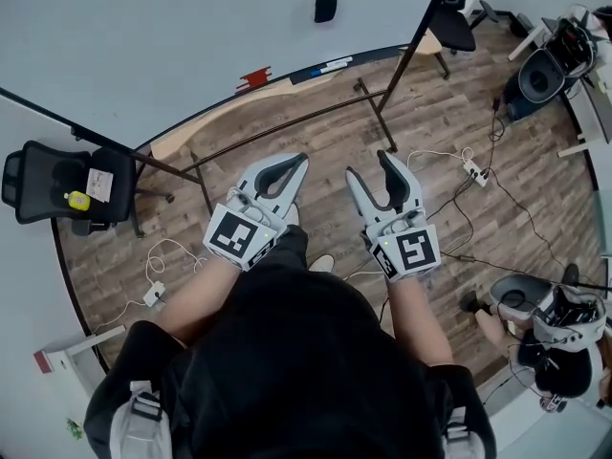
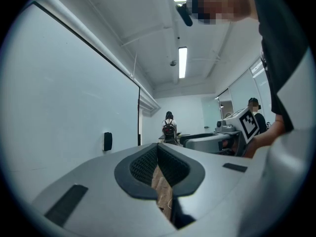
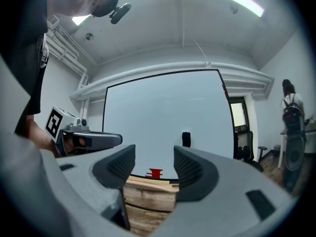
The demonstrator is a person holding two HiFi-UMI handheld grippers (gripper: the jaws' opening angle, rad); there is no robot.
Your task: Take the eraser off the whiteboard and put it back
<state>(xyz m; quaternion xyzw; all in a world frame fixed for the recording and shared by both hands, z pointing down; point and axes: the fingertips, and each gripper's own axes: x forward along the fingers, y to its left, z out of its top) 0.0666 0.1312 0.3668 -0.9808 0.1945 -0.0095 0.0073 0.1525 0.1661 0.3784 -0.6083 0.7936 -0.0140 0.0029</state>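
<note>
The eraser (image 1: 325,5) clung to the whiteboard (image 1: 191,36), high on its face at about 12 o'clock from both grippers and well apart from them, with nothing touching it. The person held the two grippers side by side over the wooden floor (image 1: 449,132), both pointing level toward the board. The left gripper (image 1: 290,164) had its fingers clenched, the ribbed pads meeting at the tips with nothing between them. In its own view the eraser showed as a small dark block at 9 o'clock of the fingers, on the board running off along the left. The right gripper (image 1: 373,168), just beside the left one at its 3 o'clock, had its fingers released, standing wide apart and empty. Through the gap, in the right gripper view, showed the wooden ledge (image 3: 148,184) under the board and a small red thing (image 3: 155,172) at the board's lower edge. The eraser hung just above the right finger at about 1 o'clock. In the head view a few markers (image 1: 325,67) lay along the ledge at 3 o'clock of the red thing. A black office chair (image 1: 57,185) stood at 9 o'clock of the left gripper, carrying a small yellow thing (image 1: 76,200), and white cables (image 1: 459,165) trailed over the floor at 3 o'clock of the right gripper. Another person (image 2: 169,127) with a backpack stood far down the room in the left gripper view
</note>
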